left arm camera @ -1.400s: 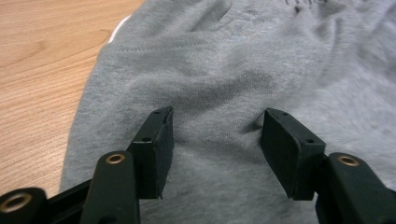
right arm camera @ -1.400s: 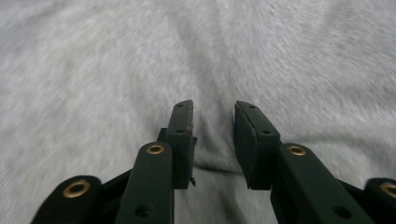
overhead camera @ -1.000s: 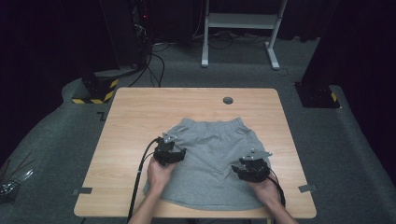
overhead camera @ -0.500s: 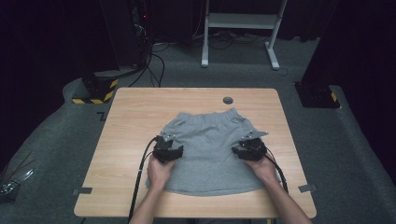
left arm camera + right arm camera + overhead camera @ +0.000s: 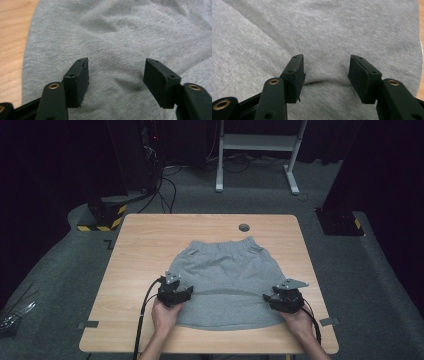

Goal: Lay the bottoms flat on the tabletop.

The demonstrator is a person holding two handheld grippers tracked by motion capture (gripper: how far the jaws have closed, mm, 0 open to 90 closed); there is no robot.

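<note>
Shorts (image 5: 227, 282) lie flat on the counter (image 5: 140, 245), beneath both tools; left tool (image 5: 175, 292) and right tool (image 5: 285, 299), jaws just opening and empty, flank a fold, likely smoothing it.

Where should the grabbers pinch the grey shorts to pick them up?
Probably at the two ends of the crease across the grey shorts, one from each side. The cloth lies flat, but the fold gives a raised edge. The left gripper and right gripper sit there with fingers open, nothing pinched yet.
</note>
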